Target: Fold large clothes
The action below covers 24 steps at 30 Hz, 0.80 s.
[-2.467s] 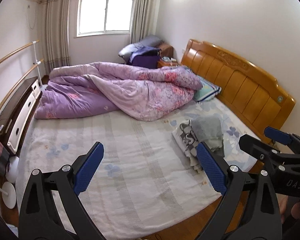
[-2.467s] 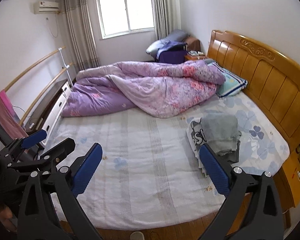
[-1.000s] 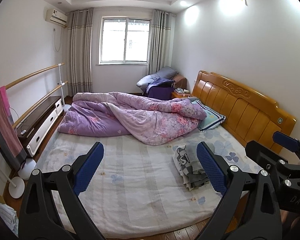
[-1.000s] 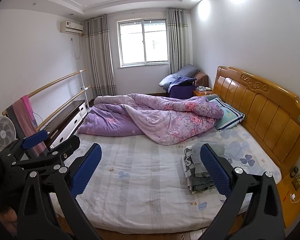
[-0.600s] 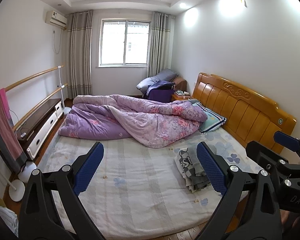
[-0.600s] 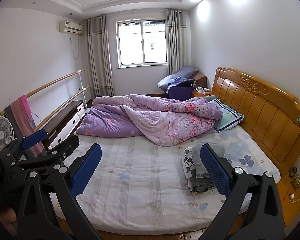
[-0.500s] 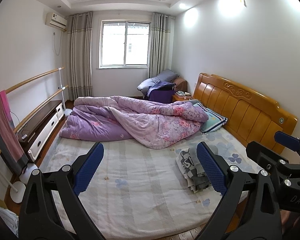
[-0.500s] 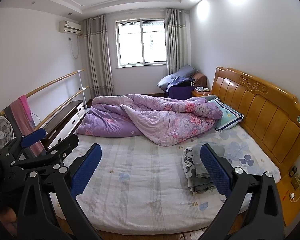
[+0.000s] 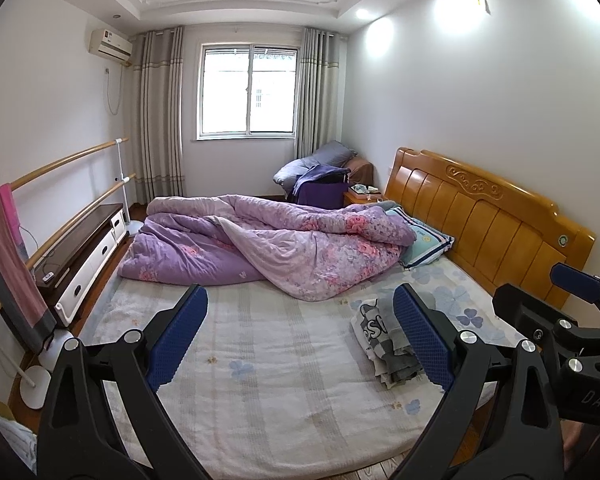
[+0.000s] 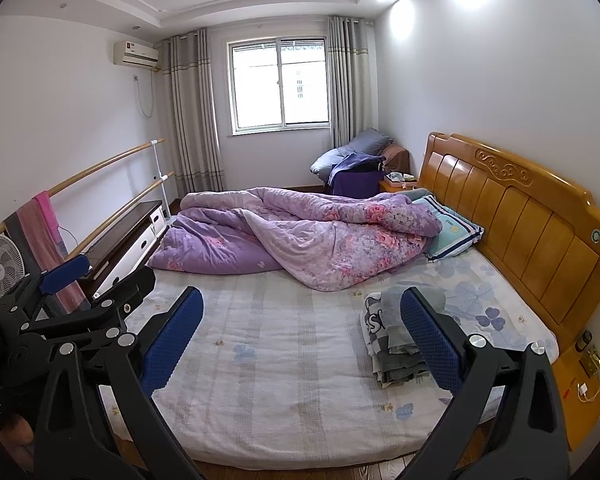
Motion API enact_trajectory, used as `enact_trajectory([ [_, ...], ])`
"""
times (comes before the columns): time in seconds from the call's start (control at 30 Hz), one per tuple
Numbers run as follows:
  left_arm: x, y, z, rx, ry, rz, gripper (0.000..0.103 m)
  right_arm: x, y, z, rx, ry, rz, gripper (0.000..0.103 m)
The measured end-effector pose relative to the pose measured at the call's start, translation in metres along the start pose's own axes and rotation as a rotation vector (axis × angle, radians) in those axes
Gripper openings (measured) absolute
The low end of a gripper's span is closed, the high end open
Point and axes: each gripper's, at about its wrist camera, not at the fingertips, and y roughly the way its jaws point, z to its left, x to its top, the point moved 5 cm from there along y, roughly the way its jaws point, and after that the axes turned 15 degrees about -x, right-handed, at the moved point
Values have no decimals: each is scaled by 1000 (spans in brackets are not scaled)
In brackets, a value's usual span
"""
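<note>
A stack of folded clothes [image 9: 384, 340] [image 10: 388, 344], grey on top with a white printed piece below, lies on the right side of the bed [image 9: 280, 392] [image 10: 292, 380] near the wooden headboard. Both grippers hover off the bed's near side, well short of the stack. My left gripper [image 9: 300, 340] is open with nothing between its blue pads. My right gripper [image 10: 300, 340] is open and empty too. Each gripper shows at the edge of the other's view.
A crumpled purple floral quilt [image 9: 268, 244] [image 10: 300, 232] covers the far half of the bed, with a striped pillow [image 10: 452, 232] by the headboard [image 9: 492, 216]. A low cabinet [image 9: 84, 256], wooden rails, a hanging pink towel [image 10: 44, 220] and a fan [image 10: 2, 264] line the left wall.
Both grippers have drawn back and tilted up from the bed, so the whole room now shows. The clothes stack looks smaller and farther. Both jaws stayed open.
</note>
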Motion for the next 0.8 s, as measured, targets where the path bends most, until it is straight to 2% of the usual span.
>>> enact_trajectory([
  [0.8, -3, 2, -3, 6, -6, 7, 95, 2, 1, -5, 16, 1, 9, 95],
])
